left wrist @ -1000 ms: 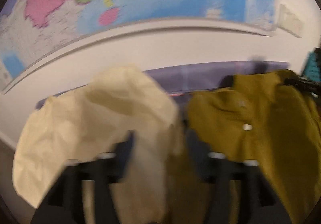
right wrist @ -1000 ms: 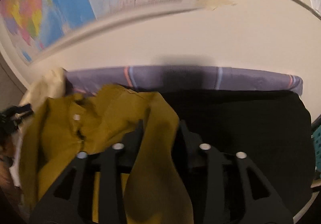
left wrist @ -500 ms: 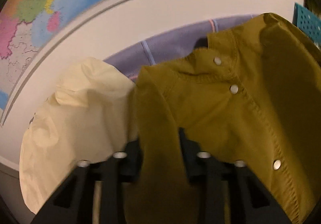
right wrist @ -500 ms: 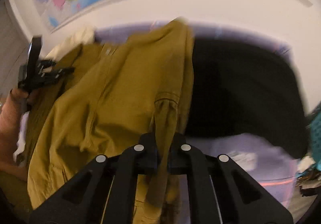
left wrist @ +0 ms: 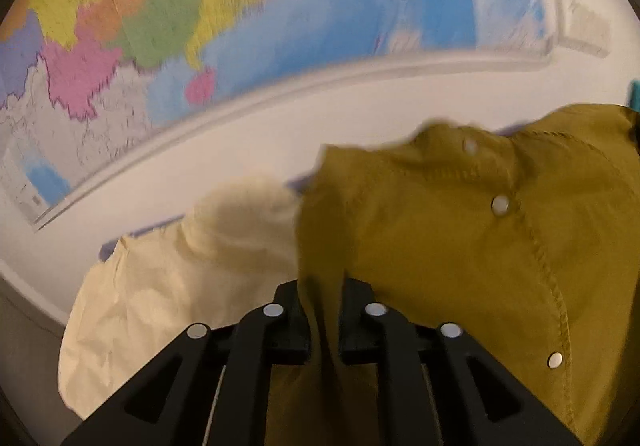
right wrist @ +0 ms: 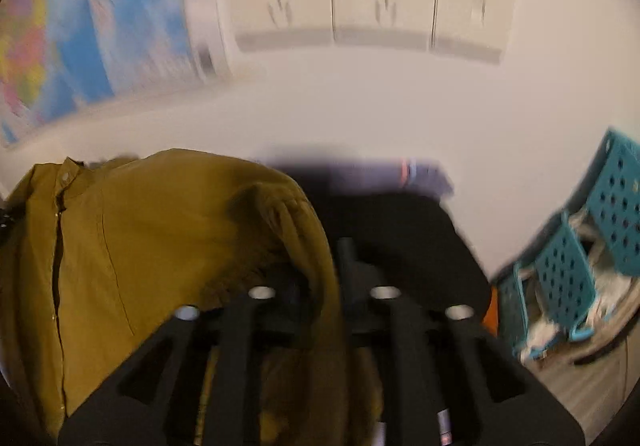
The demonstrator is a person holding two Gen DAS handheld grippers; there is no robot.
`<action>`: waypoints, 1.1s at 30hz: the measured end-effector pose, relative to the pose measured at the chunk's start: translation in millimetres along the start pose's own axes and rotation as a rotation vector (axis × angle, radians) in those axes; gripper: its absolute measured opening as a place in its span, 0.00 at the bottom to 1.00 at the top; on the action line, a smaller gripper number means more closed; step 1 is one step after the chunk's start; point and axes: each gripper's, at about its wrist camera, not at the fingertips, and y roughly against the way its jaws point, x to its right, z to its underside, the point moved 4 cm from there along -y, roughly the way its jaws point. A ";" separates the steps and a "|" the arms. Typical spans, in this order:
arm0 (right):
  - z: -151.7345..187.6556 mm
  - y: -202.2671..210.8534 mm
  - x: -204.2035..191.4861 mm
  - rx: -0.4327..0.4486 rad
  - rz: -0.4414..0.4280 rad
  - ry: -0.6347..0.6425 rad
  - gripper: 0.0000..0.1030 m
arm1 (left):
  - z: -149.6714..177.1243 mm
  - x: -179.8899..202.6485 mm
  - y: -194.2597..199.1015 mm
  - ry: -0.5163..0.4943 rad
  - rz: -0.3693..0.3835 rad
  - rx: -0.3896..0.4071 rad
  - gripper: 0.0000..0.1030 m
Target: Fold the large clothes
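Note:
An olive-mustard button shirt (left wrist: 460,246) hangs lifted between both grippers, white snaps down its front. My left gripper (left wrist: 323,310) is shut on a fold of the shirt near one shoulder. My right gripper (right wrist: 326,282) is shut on the shirt (right wrist: 168,246) at its other shoulder, fabric draping over the left finger. A cream garment (left wrist: 180,278) lies crumpled behind the shirt on the left. A black garment (right wrist: 412,230) lies behind on the right.
A purple striped cloth (right wrist: 416,172) covers the surface by the white wall. A coloured map (left wrist: 240,14) hangs on the wall, with wall sockets (right wrist: 368,2) to its right. Teal perforated baskets (right wrist: 580,254) stand at the far right.
Both grippers have risen and tilted up toward the wall with the shirt held between them. The right view swung up from the table to the sockets. The shirt now hangs spread wider.

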 end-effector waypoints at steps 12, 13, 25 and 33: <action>130.1 124.2 -57.0 0.077 -0.366 0.123 0.66 | 74.3 6.1 106.5 -0.075 0.088 0.165 0.85; 147.5 126.7 -65.4 0.041 -0.394 0.140 0.66 | 84.9 12.3 110.6 -0.085 0.112 0.157 0.87; 255.1 113.8 -99.6 -0.142 -0.504 0.047 0.06 | 179.9 76.6 119.7 -0.122 0.265 0.011 0.89; 272.4 155.9 -28.6 -0.143 -0.380 -0.032 0.19 | 186.3 35.3 128.1 -0.008 0.246 0.014 0.89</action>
